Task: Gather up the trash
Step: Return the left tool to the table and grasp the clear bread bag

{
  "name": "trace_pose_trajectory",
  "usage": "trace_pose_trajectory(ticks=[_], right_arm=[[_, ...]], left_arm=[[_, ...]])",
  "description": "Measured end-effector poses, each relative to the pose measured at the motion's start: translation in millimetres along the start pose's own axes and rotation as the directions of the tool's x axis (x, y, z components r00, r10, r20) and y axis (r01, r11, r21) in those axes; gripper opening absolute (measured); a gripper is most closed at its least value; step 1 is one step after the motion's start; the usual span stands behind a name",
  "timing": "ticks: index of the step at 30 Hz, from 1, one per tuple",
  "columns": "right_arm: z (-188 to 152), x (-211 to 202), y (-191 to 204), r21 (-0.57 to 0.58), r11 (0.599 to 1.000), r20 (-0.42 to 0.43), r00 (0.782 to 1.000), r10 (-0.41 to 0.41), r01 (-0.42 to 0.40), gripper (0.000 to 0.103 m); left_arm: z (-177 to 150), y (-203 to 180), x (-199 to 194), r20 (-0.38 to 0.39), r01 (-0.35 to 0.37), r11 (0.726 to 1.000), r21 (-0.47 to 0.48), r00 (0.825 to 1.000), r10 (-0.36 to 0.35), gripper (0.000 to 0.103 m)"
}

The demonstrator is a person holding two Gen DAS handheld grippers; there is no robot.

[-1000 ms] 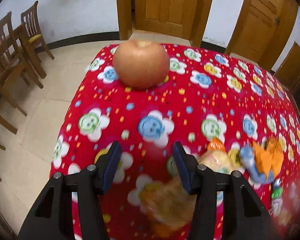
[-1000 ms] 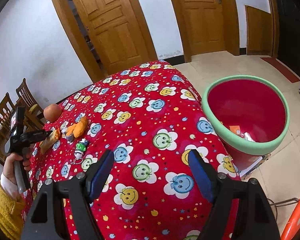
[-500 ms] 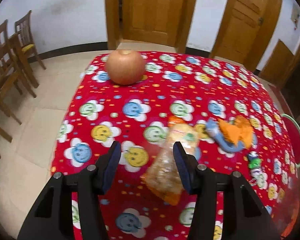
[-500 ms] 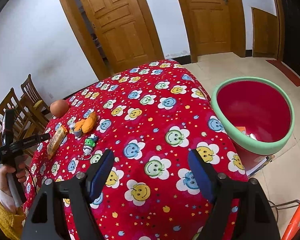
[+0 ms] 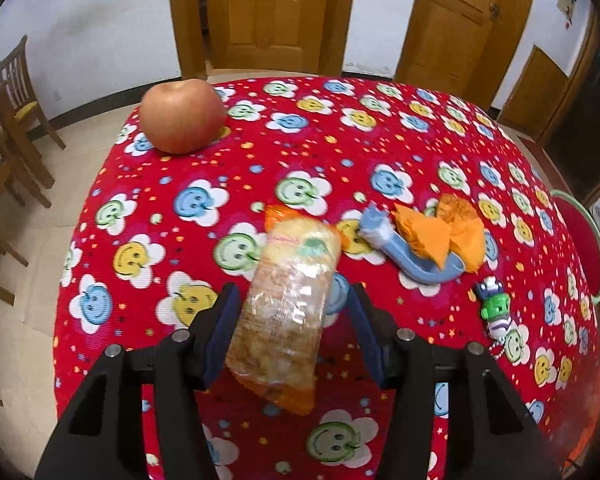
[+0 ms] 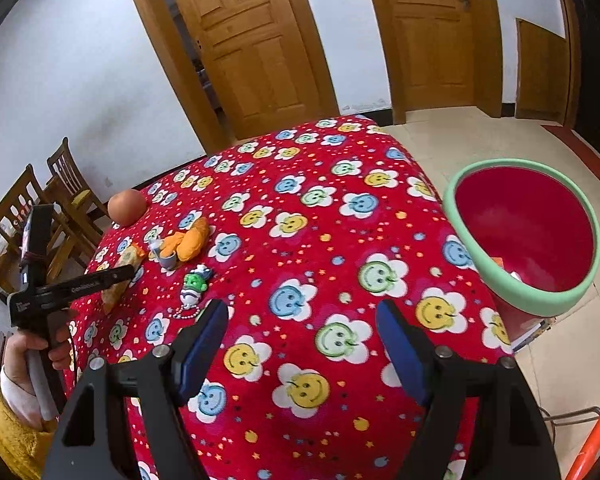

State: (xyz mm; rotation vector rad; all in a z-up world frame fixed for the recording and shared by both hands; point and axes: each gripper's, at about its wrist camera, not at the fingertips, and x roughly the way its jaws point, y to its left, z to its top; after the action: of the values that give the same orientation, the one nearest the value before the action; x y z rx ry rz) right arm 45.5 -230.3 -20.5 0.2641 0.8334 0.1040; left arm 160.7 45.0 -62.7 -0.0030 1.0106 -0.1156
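Note:
A clear snack wrapper with orange ends lies on the red smiley tablecloth; it also shows in the right wrist view. My left gripper is open, its jaws on either side of the wrapper's near half. Crumpled orange paper lies on a blue curved piece to the right. My right gripper is open and empty above the tablecloth. A red bin with a green rim stands on the floor right of the table.
An apple sits at the table's far left corner. A small green toy keychain lies right of the blue piece. Wooden chairs stand left of the table. Wooden doors line the far wall.
My left gripper has swung right from facing the apple and come down around the wrapper. My right gripper has drifted slightly; the bin sits further right in its view.

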Motion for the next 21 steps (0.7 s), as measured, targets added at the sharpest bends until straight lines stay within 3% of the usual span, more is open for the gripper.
trace_pose_trajectory(ticks=[3, 5, 8, 15, 21], right_arm=[[0.9, 5.9, 6.8, -0.012, 1.0, -0.01, 1.0, 0.004, -0.004, 0.078], [1.4, 9.9, 12.3, -0.025, 1.0, -0.017, 1.0, 0.006, -0.007, 0.078], [3.3, 16.2, 19.5, -0.041, 0.999, -0.026, 1.0, 0.014, -0.015, 0.078], [7.1, 30.1, 35.5, -0.071, 0.997, -0.049, 0.998, 0.026, -0.029, 0.078], [9.1, 45.6, 54.0, -0.104, 0.993, -0.074, 0.996, 0.044, -0.052, 0.078]], left_arm=[[-2.1, -5.4, 3.3, 0.002, -0.005, 1.0, 0.023, 1.0, 0.005, 0.055], [-2.7, -6.4, 5.2, -0.007, -0.016, 1.0, 0.022, 1.0, 0.016, 0.042], [-3.6, -7.7, 5.2, -0.006, -0.018, 1.0, 0.02, 1.0, 0.018, 0.038], [-7.0, -6.3, -9.1, 0.036, -0.003, 1.0, -0.008, 0.999, 0.003, 0.037], [-15.5, 4.7, -35.9, 0.085, 0.027, 0.995, -0.092, 0.996, -0.019, 0.037]])
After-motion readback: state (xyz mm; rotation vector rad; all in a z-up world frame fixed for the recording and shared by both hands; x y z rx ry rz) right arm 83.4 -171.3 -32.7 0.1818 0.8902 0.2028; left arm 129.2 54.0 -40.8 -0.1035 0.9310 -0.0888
